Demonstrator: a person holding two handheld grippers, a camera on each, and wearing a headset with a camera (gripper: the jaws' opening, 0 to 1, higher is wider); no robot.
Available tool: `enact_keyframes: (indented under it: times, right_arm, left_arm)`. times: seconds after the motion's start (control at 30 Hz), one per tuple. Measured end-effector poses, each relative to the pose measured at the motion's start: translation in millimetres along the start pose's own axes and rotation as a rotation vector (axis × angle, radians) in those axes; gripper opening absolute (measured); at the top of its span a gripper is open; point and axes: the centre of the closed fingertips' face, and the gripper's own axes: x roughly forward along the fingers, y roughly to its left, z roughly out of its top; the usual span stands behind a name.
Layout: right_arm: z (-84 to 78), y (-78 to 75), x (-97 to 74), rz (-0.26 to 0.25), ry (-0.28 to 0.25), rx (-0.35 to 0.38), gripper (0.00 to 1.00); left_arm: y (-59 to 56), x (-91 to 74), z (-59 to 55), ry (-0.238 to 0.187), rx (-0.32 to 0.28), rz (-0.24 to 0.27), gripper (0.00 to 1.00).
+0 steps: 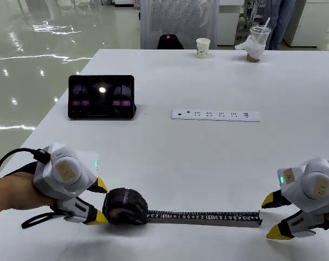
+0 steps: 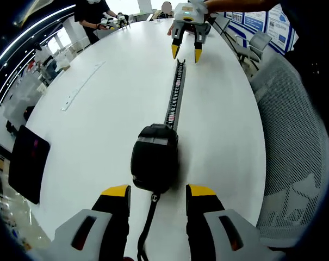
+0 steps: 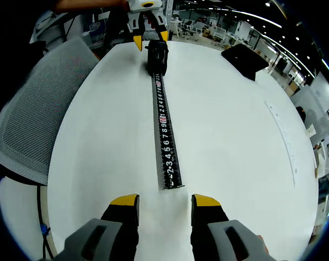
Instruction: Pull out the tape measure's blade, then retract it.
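1. We see the tape measure (image 1: 125, 206) on the white table (image 1: 208, 152), its blade (image 1: 205, 217) drawn out flat.
2. The left gripper (image 1: 103, 202) has its jaws apart and empty, just behind the case.
3. The right gripper (image 1: 269, 218), likewise parted and empty, faces the blade's free end.

Our left gripper (image 2: 159, 190) has its two grey, yellow-tipped fingers (image 2: 116, 191) spread, one on each side of the near end of the black, rounded tape measure case (image 2: 155, 157) on the white bench (image 2: 93, 114); we cannot tell whether they touch it. A black strap (image 2: 147, 225) trails from the case between them. The dark numbered blade (image 2: 175, 92) lies flat, reaching far to the right gripper (image 2: 186, 53), whose yellow tips stand apart just beyond its end. A dark flat tablet (image 2: 25, 163) sits left.
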Motion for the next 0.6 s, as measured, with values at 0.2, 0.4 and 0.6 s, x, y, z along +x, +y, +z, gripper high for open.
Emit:
enact_keyframes:
  times: [0.2, 0.4, 0.6]
  right_arm:
    - [-1.6, 10.6, -8.1, -0.040, -0.031, 0.058, 0.46]
    - [-4.2, 22.7, -15.4, -0.071, -0.054, 0.120, 0.54]
    - [-2.7, 38.7, -18.8, -0.089, -0.093, 0.199, 0.61]
  left_arm:
    - [-13.0, -5.8, -1.5, -0.031, -0.065, 0.024, 0.47]
    - [-24.6, -13.0, -3.2, -0.067, -0.155, 0.050, 0.58]
    - [-38.3, -18.7, -4.0, -0.103, -0.205, 0.078, 0.64]
